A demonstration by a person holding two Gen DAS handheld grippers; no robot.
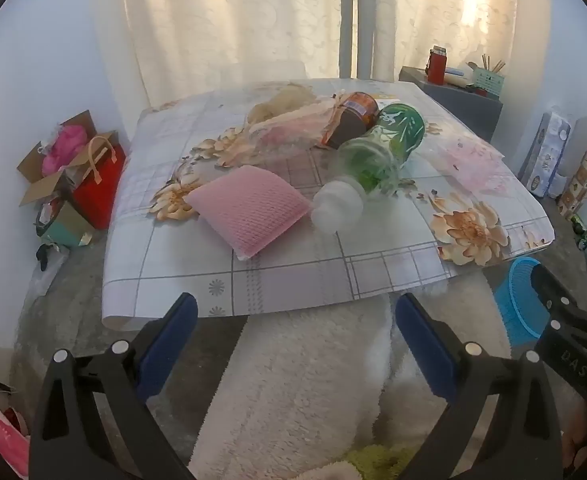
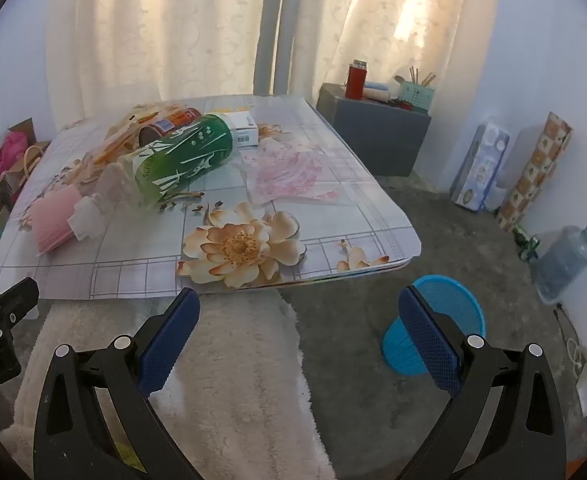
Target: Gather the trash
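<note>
A low table (image 1: 293, 280) with a floral cloth holds trash: a green-labelled plastic bottle (image 1: 377, 152) lying on its side, a brown can (image 1: 353, 118), a pink pad (image 1: 249, 208), crumpled wrappers (image 1: 281, 128) and a pink-printed clear bag (image 1: 473, 160). The bottle (image 2: 181, 160), bag (image 2: 293, 176), pad (image 2: 53, 216) and a white box (image 2: 241, 124) show in the right wrist view. My left gripper (image 1: 293, 320) is open and empty before the table's near edge. My right gripper (image 2: 297, 316) is open and empty, with a blue bin (image 2: 433, 324) on the floor beside its right finger.
The blue bin (image 1: 521, 300) stands right of the table. A white rug (image 2: 213, 380) lies under me. A grey cabinet (image 2: 373, 136), boxes (image 2: 481, 168) and a water jug (image 2: 565, 256) stand at right. Bags and cartons (image 1: 73, 176) stand at left.
</note>
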